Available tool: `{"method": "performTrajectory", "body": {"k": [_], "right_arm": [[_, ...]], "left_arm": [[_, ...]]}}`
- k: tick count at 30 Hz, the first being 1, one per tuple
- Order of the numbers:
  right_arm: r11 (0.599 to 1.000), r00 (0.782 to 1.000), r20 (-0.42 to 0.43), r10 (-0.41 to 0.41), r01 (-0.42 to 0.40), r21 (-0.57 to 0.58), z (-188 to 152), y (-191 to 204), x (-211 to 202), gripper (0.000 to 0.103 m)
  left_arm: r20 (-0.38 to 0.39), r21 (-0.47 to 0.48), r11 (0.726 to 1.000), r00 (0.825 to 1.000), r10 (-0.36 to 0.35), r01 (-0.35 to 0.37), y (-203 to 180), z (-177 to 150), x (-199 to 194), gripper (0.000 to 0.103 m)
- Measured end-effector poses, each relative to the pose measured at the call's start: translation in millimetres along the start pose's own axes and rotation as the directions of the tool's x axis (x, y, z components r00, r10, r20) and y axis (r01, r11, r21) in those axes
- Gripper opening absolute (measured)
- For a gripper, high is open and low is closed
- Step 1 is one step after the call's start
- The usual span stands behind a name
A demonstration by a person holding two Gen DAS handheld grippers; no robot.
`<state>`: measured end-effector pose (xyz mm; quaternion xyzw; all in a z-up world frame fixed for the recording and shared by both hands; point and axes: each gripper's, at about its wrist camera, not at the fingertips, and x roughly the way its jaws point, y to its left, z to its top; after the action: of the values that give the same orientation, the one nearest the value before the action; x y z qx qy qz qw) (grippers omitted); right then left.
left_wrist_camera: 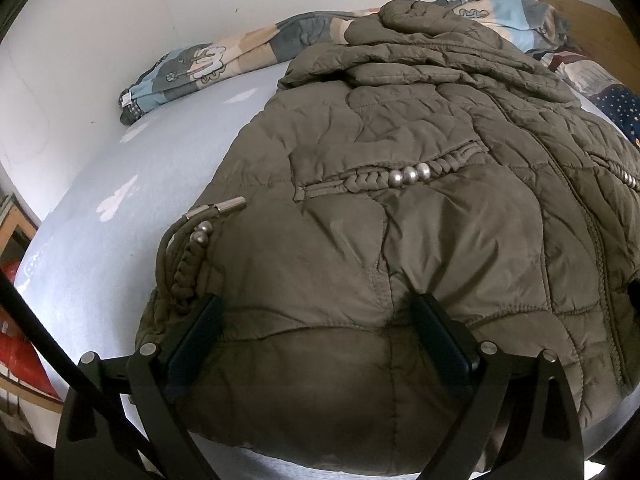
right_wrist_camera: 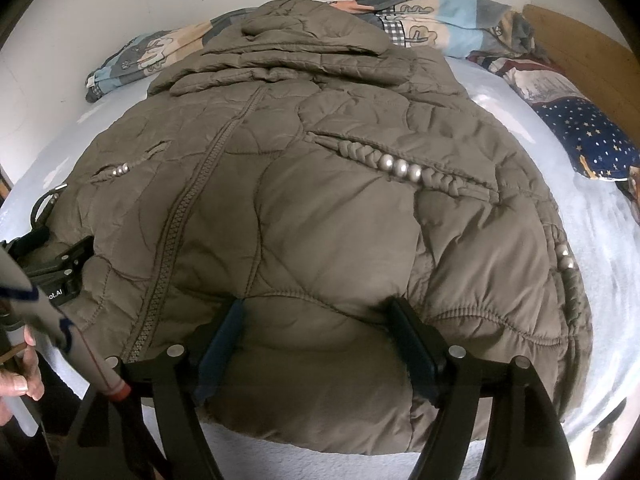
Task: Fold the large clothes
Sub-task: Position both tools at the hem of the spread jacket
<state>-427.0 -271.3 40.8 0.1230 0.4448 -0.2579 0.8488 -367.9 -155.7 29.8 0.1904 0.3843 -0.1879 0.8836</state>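
An olive quilted jacket [left_wrist_camera: 420,160] lies spread front-up on the bed, zip shut, hood at the far end. Its near hem bulges between the fingers of my left gripper [left_wrist_camera: 320,320], which stand wide apart on the fabric, open. A braided drawcord [left_wrist_camera: 192,240] with metal beads lies at the jacket's left edge. In the right wrist view the same jacket [right_wrist_camera: 320,140] has its hem between the spread fingers of my right gripper [right_wrist_camera: 320,328], open too. The left gripper [right_wrist_camera: 60,248] rests on the hem's left corner there.
The pale blue bed sheet [left_wrist_camera: 120,184] surrounds the jacket. A patterned duvet [right_wrist_camera: 440,20] is bunched along the white wall behind. A starry dark blue pillow [right_wrist_camera: 592,140] and a wooden headboard [right_wrist_camera: 580,52] sit far right. A person's hand [right_wrist_camera: 20,380] shows at the lower left.
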Motion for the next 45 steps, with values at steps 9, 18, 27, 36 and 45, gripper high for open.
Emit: {"method": "performTrajectory", "body": {"k": [9, 18, 27, 36, 45], "right_arm": [[1.0, 1.0, 0.005, -0.004, 0.004, -0.007, -0.1, 1.3, 0.2, 0.08], [1.0, 1.0, 0.004, -0.006, 0.006, -0.011, -0.3, 3.3, 0.2, 0.081], [1.0, 1.0, 0.001, -0.008, 0.008, -0.01, -0.6, 3.8, 0.6, 0.082], [1.0, 1.0, -0.003, -0.007, 0.006, -0.016, -1.7, 2.7, 1.3, 0.083], [1.0, 1.0, -0.005, 0.003, -0.003, -0.002, -1.3, 0.6, -1.0, 0.084]], "left_arm": [[0.01, 0.007, 1.0, 1.0, 0.0, 0.0, -0.1, -1.7, -0.3, 0.096], [0.011, 0.009, 1.0, 1.0, 0.0, 0.0, -1.1, -1.9, -0.5, 0.096], [0.012, 0.008, 1.0, 1.0, 0.002, -0.002, -1.2, -2.5, -0.6, 0.096], [0.012, 0.01, 1.0, 1.0, 0.0, -0.001, -0.3, -3.6, -0.7, 0.096], [-0.039, 0.017, 0.997, 0.996, -0.075, 0.076, 9.6, 4.9, -10.0, 0.096]]}}
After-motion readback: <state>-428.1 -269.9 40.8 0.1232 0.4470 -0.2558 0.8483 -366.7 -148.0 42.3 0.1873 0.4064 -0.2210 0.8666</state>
